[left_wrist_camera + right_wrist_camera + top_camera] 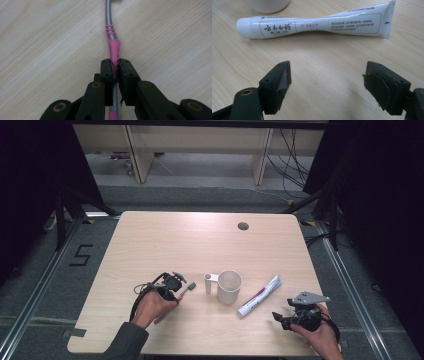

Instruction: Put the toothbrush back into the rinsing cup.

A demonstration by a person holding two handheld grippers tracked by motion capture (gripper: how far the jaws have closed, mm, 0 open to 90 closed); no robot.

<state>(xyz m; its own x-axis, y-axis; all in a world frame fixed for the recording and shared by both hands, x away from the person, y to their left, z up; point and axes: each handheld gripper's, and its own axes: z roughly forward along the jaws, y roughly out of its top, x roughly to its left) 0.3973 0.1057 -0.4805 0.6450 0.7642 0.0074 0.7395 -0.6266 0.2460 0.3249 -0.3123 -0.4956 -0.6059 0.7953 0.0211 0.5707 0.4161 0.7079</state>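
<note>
A pink and grey toothbrush point(113, 46) lies on the wooden table, and my left gripper point(115, 66) is shut on its pink handle with both pads pressed against it. From above, the left gripper point(176, 290) sits left of a white mug point(229, 286), with the toothbrush point(189, 288) head pointing toward the mug. A white toothpaste tube point(312, 25) lies flat just ahead of my right gripper point(327, 77), which is open with nothing between its jaws. In the high view the right gripper point(280, 319) rests near the front right, just short of the tube point(260, 296).
The mug's base point(269, 5) stands just beyond the tube's cap end. The light wooden table point(200, 240) has a round cable hole point(243, 226) near its far edge. Dark floor and rails surround the table; shelving legs stand behind it.
</note>
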